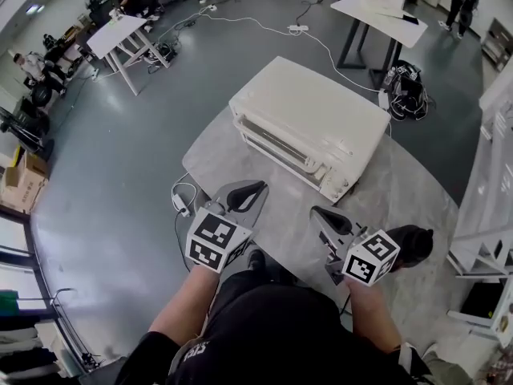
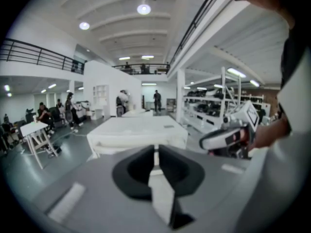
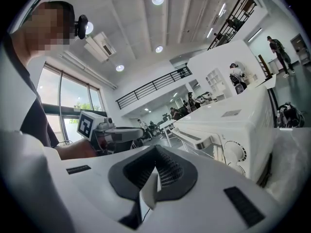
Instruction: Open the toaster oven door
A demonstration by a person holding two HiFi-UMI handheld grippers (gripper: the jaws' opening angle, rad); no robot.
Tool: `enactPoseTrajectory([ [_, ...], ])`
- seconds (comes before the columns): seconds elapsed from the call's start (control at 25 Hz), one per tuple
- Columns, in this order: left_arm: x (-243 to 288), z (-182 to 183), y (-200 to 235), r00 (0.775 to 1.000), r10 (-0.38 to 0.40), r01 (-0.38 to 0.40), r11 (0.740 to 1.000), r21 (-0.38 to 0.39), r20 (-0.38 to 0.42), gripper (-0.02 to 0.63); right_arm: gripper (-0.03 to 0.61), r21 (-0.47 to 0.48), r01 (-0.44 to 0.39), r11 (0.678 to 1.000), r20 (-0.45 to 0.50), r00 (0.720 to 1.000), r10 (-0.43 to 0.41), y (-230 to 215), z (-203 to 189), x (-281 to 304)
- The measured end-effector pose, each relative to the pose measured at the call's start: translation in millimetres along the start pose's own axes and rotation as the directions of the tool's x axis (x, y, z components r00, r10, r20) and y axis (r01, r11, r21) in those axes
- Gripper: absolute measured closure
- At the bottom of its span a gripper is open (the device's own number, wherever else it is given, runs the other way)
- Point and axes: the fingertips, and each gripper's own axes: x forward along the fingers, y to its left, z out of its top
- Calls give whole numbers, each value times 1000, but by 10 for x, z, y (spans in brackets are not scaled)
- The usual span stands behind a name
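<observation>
A white toaster oven [image 1: 309, 119] stands on a round grey table [image 1: 401, 199] with its door shut. The door's handle bar [image 1: 274, 139] faces me, and the knobs [image 1: 337, 184] sit at the right end of the front. Both grippers hover near the table's front edge, a short way from the oven and touching nothing. My left gripper [image 1: 253, 188] is shut and empty, aimed at the oven [image 2: 138, 132]. My right gripper [image 1: 320, 213] is shut too, with the oven's handle [image 3: 194, 139] and a knob [image 3: 235, 153] to its right.
A white cable with a plug [image 1: 183, 199] hangs off the table's left edge. On the floor beyond are white tables [image 1: 120, 34], a power strip with cords [image 1: 298, 29] and a black bag [image 1: 407, 87]. A shelf unit [image 1: 489, 215] stands at the right. People are far off.
</observation>
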Motion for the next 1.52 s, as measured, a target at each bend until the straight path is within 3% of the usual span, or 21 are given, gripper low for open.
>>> enactPoseTrajectory([
  [0.12,165,23,148,999,-32,33,999,36,-16,511,584,-3,25,1000,-12,1000,-25,-31,40,105],
  [0.44,589,55,393,990,-134,137,983,118,-35,446,584,20,117,993,-10,993,-117,-161,59,165],
  [0.6,792,-67,471,981,-174,185,971,148,-83,395,584,38,174,984,-8,985,-174,-191,41,88],
  [1.04,1077,-190,509,965,-232,255,936,243,-118,379,584,68,256,964,-13,967,-256,-179,-66,23],
  [1.28,1175,-420,430,921,-315,370,892,259,-228,356,584,81,279,957,-30,960,-277,-83,-114,49],
  [1.52,1257,-383,486,929,-303,356,885,299,-211,356,584,100,300,949,-33,954,-298,-55,-152,65],
])
